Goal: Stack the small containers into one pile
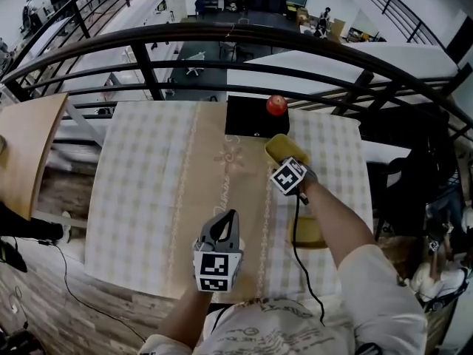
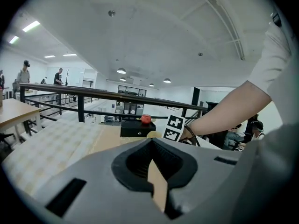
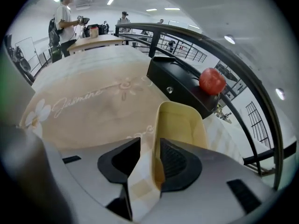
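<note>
Yellow container [image 3: 180, 122], near wall between spread jaws, right hand-held gripper [image 3: 148, 147]

The head view looks steeply down from above the near edge of the table [image 1: 148, 198], over the left gripper [image 1: 230, 219] and right gripper [image 1: 284, 161]. The left gripper view rides low behind its jaws, facing nearly level across the table toward the railing [image 2: 93, 94]. The right gripper view sits close over the table, tilted down. All 3 share the box [image 1: 255, 117] and apple [image 1: 276, 105] at its far edge
</note>
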